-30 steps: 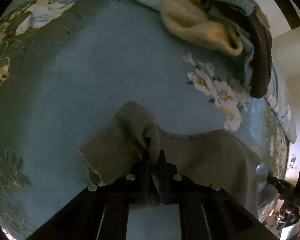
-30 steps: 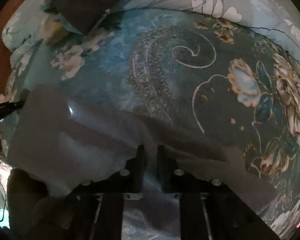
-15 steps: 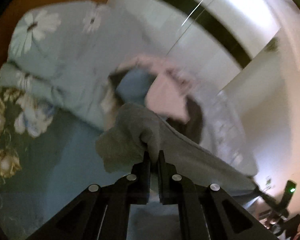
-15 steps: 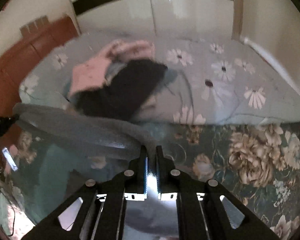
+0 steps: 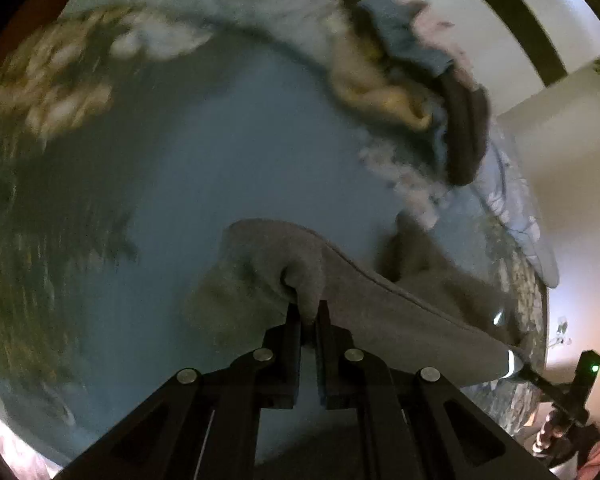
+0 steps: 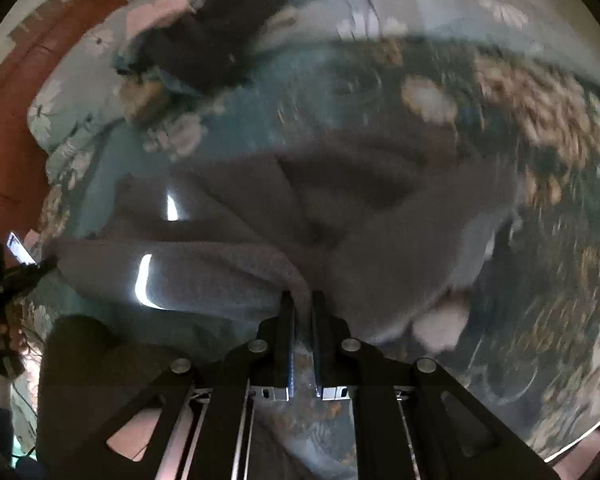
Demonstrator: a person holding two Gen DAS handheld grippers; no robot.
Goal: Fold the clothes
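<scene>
Left gripper (image 5: 308,312): jaws together, clamped on a bunched fold of the grey garment (image 5: 360,308); the pinched cloth rises in a knuckle just past the tips.
Right gripper (image 6: 303,300): jaws together, clamped on a rolled edge of the same garment (image 6: 340,220), which runs straight in between the fingers.
Garment: held at two points above the bedspread (image 5: 220,160); in the left view it stretches as a taut band from the left gripper toward the lower right, where the right gripper (image 5: 572,388) shows small at the frame edge.
Lower part: in the right view the cloth hangs in dark folds, a paler cuff-like end (image 6: 440,328) low on the right; which part of the garment each fold is cannot be told.
Bright marks: two white glints (image 6: 144,280) sit on the cloth in the right view; whether trim or reflection is unclear.
Pile (image 5: 412,80): other clothes, tan, blue and dark, heaped at the far side of the bed, smeared by blur.
Blur: both views are streaked, the floral print mostly unreadable.
Cut off: the garment's near side is hidden behind the gripper frames in both views.
Left edge, right view: the left gripper (image 6: 4,276) is dark and partly out of frame.
</scene>
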